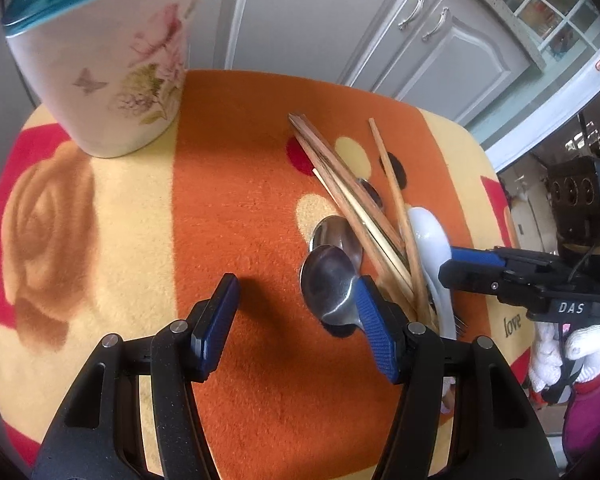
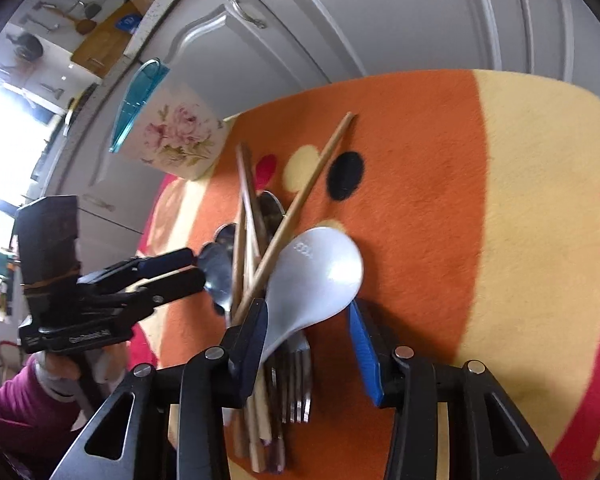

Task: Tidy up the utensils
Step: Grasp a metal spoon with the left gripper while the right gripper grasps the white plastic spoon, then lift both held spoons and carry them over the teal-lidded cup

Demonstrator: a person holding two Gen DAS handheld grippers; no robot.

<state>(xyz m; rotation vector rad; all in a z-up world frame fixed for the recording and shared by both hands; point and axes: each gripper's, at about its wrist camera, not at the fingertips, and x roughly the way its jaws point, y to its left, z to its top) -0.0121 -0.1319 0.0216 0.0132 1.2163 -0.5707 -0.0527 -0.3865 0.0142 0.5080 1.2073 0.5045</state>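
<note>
A pile of utensils lies on the orange cloth: wooden chopsticks [image 1: 352, 196], metal spoons [image 1: 328, 280], a white plastic spoon [image 1: 430, 240] and forks [image 2: 298, 380]. A floral utensil holder with a teal rim [image 1: 112, 64] stands at the far left. My left gripper [image 1: 296, 320] is open, its right finger beside the nearest metal spoon's bowl. My right gripper [image 2: 308, 344] is open, its fingers on either side of the white spoon [image 2: 312, 276] above the forks. The right gripper also shows in the left wrist view [image 1: 460, 268], and the left gripper in the right wrist view [image 2: 192, 268].
The cloth [image 1: 228, 168] has orange, yellow and red patches with dots. Grey cabinet doors [image 1: 340, 20] stand behind the table. The holder shows in the right wrist view [image 2: 172, 136] at the cloth's far left corner.
</note>
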